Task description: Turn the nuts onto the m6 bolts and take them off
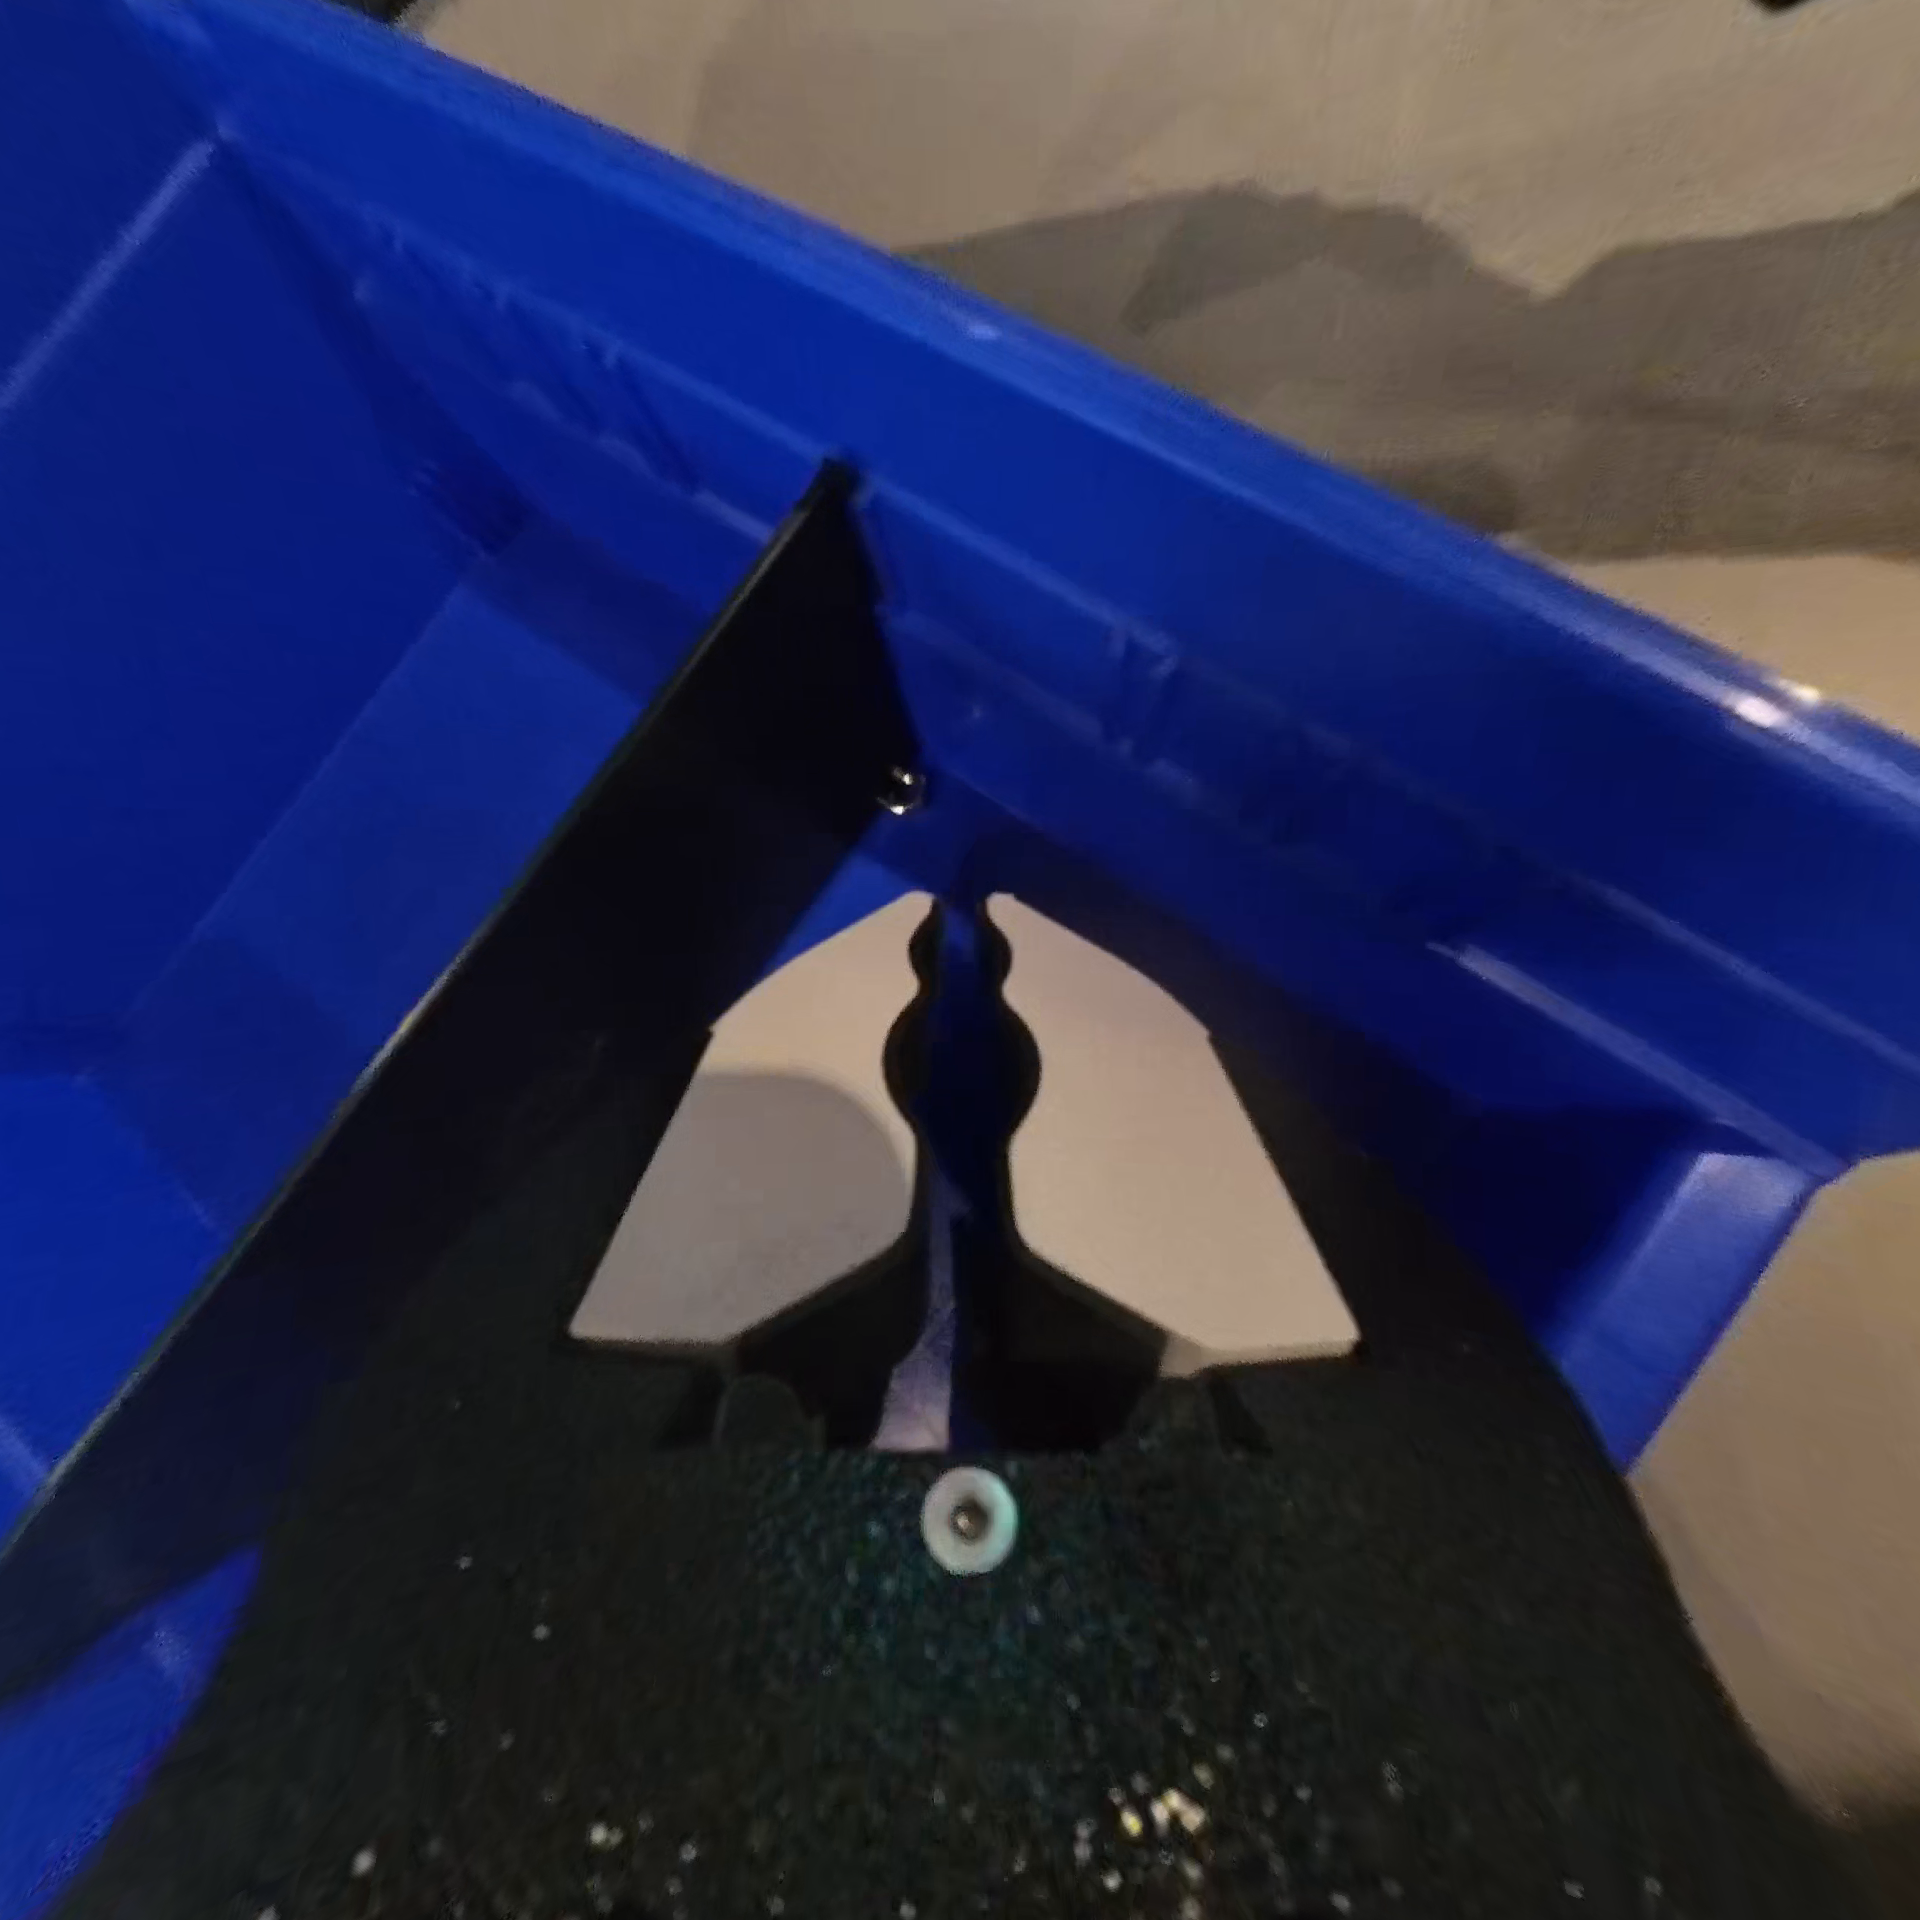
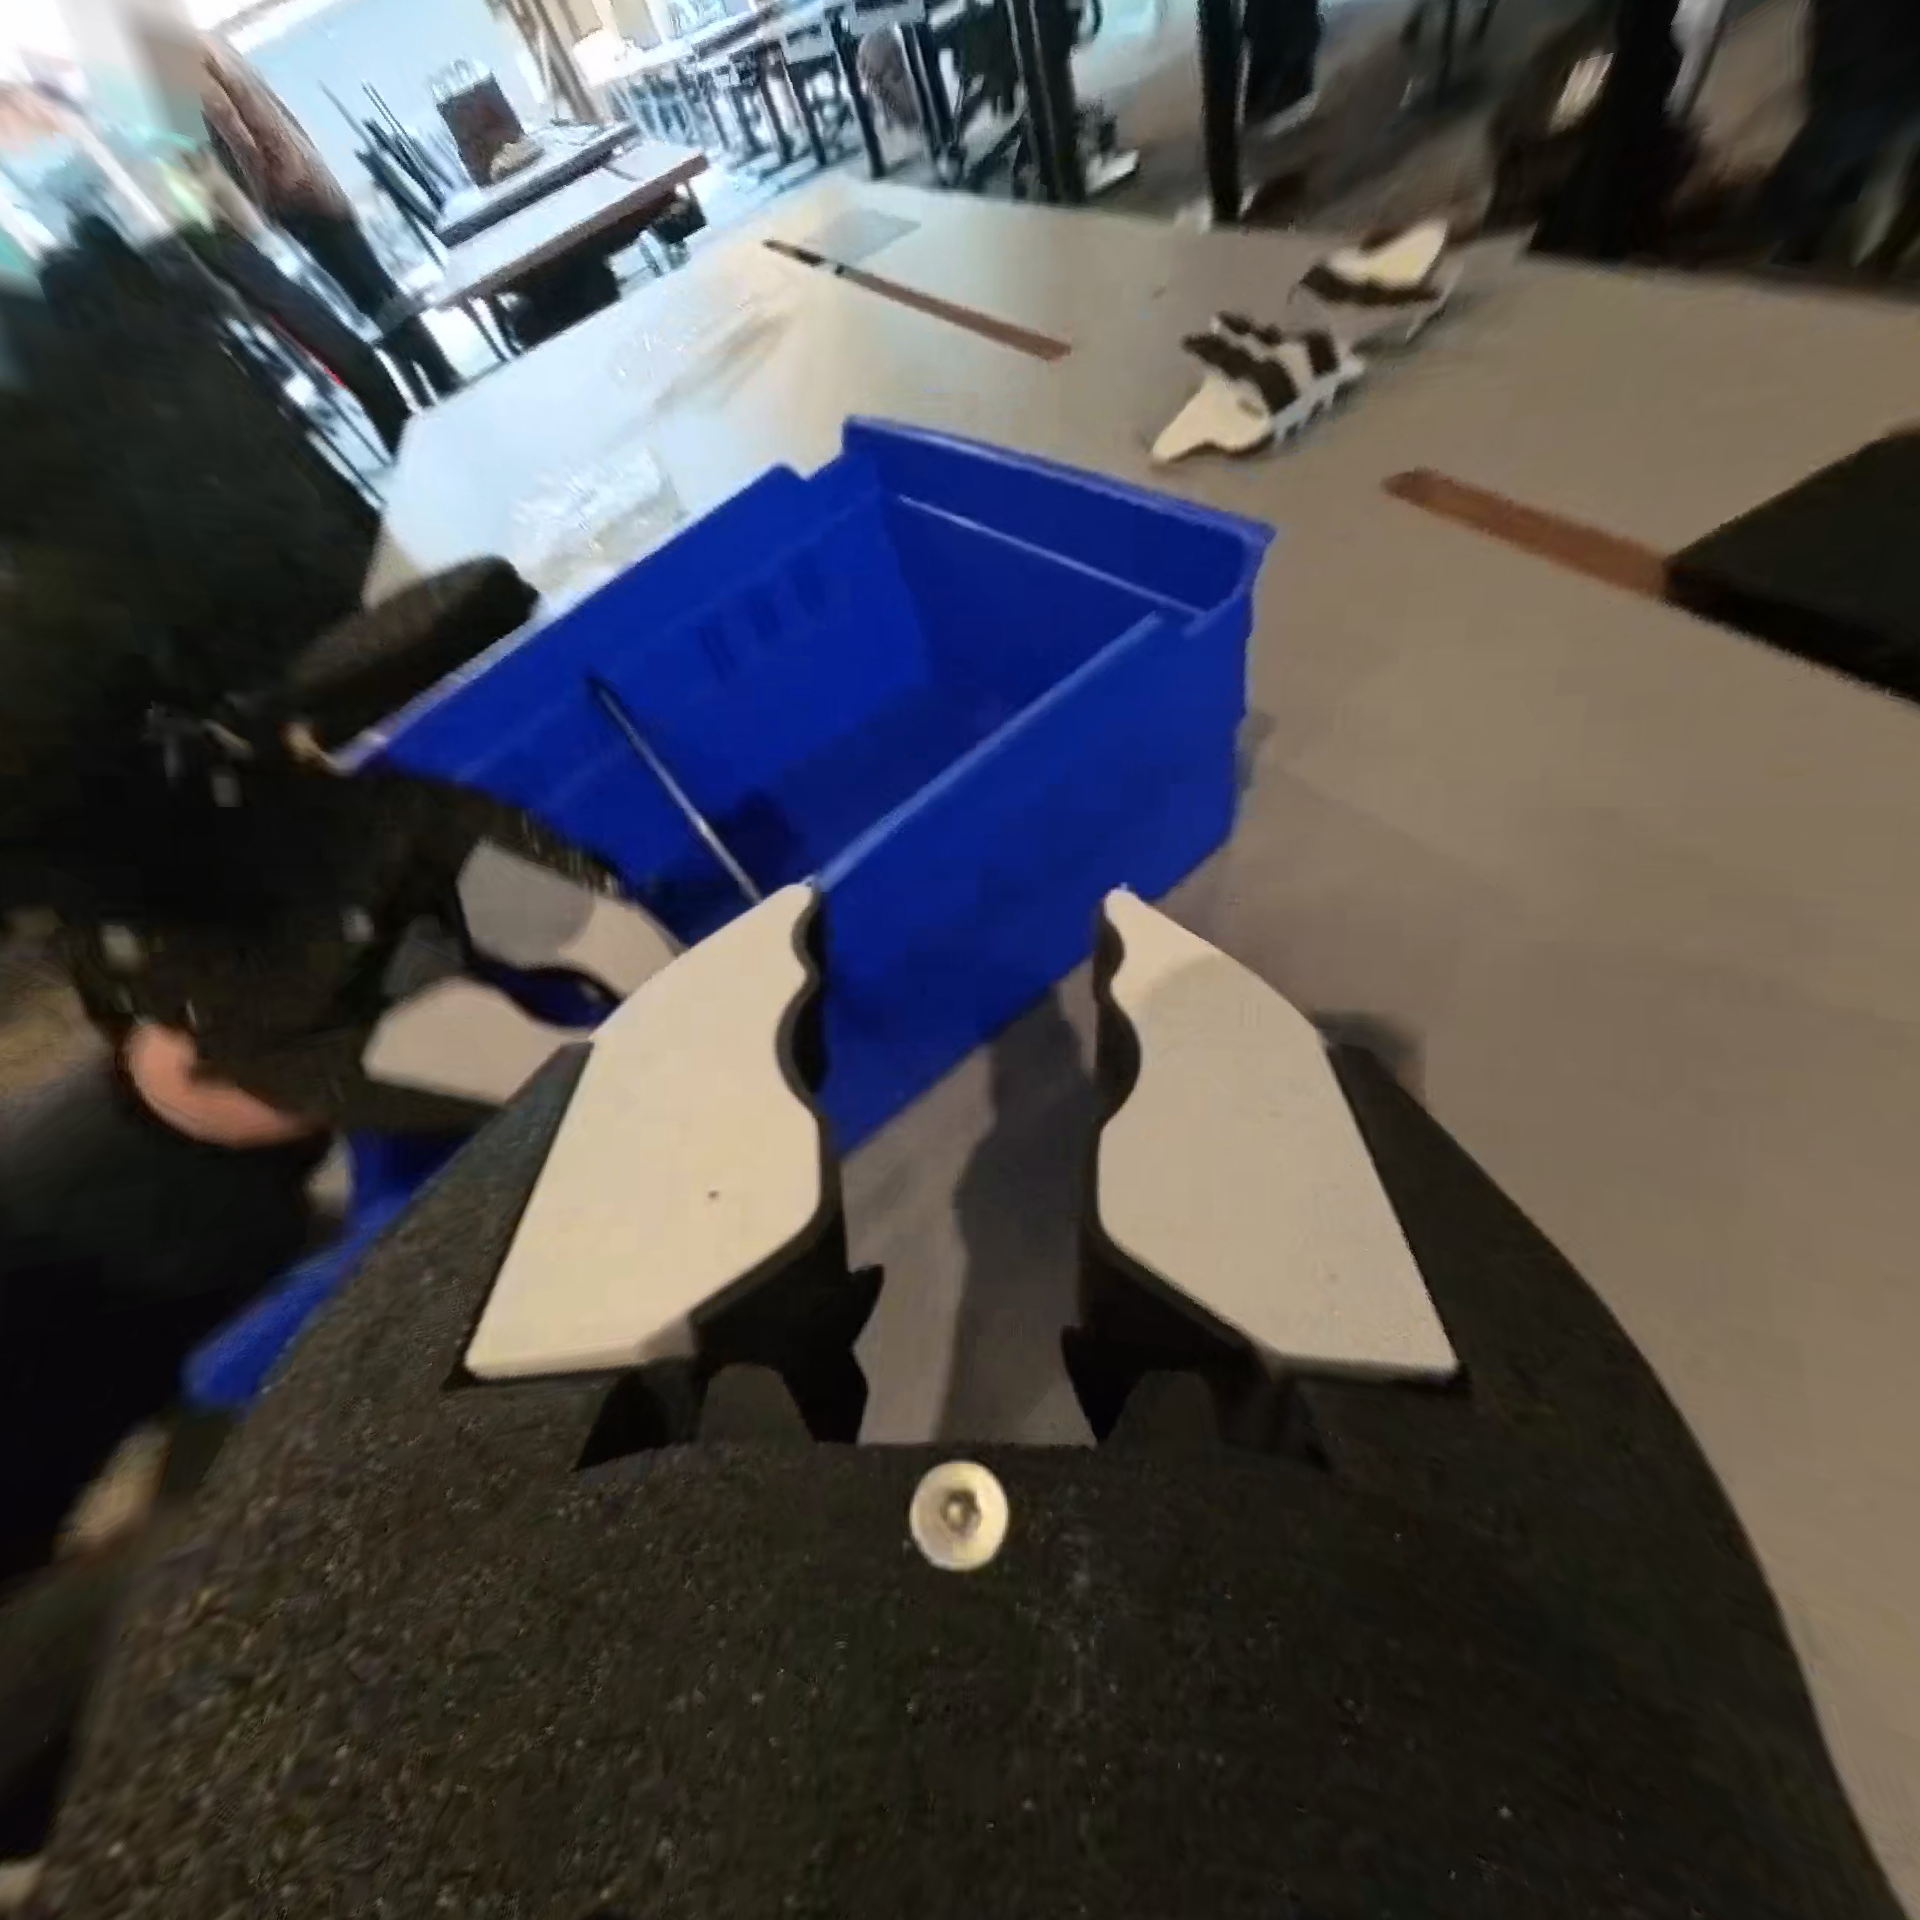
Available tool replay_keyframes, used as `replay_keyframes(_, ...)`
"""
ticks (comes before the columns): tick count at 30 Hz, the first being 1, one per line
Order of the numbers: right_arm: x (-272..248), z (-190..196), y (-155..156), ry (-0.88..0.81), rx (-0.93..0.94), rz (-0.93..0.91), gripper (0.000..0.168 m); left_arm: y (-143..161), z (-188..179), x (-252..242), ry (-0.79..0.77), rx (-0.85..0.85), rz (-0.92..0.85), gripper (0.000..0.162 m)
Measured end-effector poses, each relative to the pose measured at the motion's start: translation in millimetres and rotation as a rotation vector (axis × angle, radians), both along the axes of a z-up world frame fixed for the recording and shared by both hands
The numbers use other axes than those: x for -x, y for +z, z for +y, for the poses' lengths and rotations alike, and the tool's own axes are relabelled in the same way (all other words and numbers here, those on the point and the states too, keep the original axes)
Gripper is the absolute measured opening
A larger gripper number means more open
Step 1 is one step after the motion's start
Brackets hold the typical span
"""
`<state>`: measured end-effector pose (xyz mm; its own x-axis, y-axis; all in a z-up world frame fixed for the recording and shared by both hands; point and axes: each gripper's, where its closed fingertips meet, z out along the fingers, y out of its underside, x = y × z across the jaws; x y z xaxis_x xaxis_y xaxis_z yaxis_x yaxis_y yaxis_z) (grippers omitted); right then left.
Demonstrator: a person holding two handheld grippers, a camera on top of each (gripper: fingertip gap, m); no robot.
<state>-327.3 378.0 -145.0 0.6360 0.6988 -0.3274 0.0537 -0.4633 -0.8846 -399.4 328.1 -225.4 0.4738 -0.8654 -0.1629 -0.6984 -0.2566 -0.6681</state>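
A blue plastic bin (image 1: 1143, 540) fills the left wrist view, with a black divider (image 1: 727, 779) slotted across it. A small shiny metal piece (image 1: 900, 796), maybe a nut, sits at the divider's foot against the wall. My left gripper (image 1: 961, 920) has black fingers shut on a thin blue wall of the bin. In the right wrist view the bin (image 2: 935, 675) stands tilted on the grey table. The left gripper (image 2: 499, 831) holds its near left edge. My right gripper (image 2: 961, 899) has grey fingers, is open and empty, and is just short of the bin's near corner. No bolt shows.
A grey table top (image 2: 1558, 935) spreads to the right of the bin. Black-and-white striped objects (image 2: 1299, 353) lie at the far right. A black pad (image 2: 1818, 571) sits at the right edge, beside brown strips (image 2: 1517, 530). Tables and chairs stand in the background. One gripper's finger ends stand about 12 centimetres off the other's.
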Motion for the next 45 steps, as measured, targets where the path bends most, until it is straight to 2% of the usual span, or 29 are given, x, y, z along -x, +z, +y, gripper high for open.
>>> replay_keyframes(2, 11.0, 20.5, 4.6, 0.005, 0.159, 0.001, 0.063, 3.4, 1.7, -0.3, 0.019, -0.024, -0.028, 0.004)
replay_keyframes(3, 13.2, 31.5, 2.2, -0.004, 0.201, -0.064, 0.067, 4.8, 3.5, 0.4, 0.03, -0.041, -0.031, 0.004)
replay_keyframes(5, 16.3, 49.4, -6.3, -0.016, 0.248, -0.214, 0.068, 6.7, 5.0, 0.0, 0.036, -0.068, -0.033, 0.003)
replay_keyframes(10, 31.4, 66.4, -29.1, -0.019, 0.435, -0.414, 0.067, 5.0, 5.5, -0.9, 0.033, -0.102, -0.002, 0.003)
replay_keyframes(14, 34.9, 66.5, -43.4, -0.013, 0.577, -0.558, 0.047, 11.9, 6.8, -0.4, 0.047, -0.139, -0.022, 0.003)
replay_keyframes(15, 35.9, 66.6, -43.7, -0.008, 0.59, -0.584, 0.031, 14.3, 7.1, -0.1, 0.056, -0.145, -0.033, 0.003)
replay_keyframes(16, 36.5, 65.3, -44.3, 0.008, 0.6, -0.617, 0.022, 16.4, 7.9, 0.8, 0.068, -0.153, -0.041, 0.003)
replay_keyframes(20, 33.6, 65.9, -44.3, 0.022, 0.578, -0.736, 0.016, 19.5, 11.0, 5.3, 0.103, -0.186, -0.031, 0.002)
replay_keyframes(25, 37.7, 65.4, -32.9, 0.001, 0.447, -0.682, 0.014, 21.7, 8.5, 7.9, 0.092, -0.269, 0.0, 0.001)
replay_keyframes(31, 45.7, 36.4, 28.6, -0.034, 0.15, -0.566, 0.016, 29.4, -6.9, 6.4, 0.089, -0.327, -0.074, 0.0)
replay_keyframes(33, 49.2, 32.5, 39.2, -0.041, 0.097, -0.541, 0.016, 32.0, -13.0, 2.3, 0.071, -0.342, -0.104, 0.0)
replay_keyframes(39, 51.8, 47.1, 22.0, -0.033, 0.17, -0.559, 0.014, 27.3, -13.8, 2.7, 0.049, -0.353, -0.035, 0.0)
replay_keyframes(45, 43.2, 68.9, -28.2, -0.03, 0.405, -0.573, 0.014, 26.6, -2.8, 7.0, 0.052, -0.272, -0.049, 0.0)
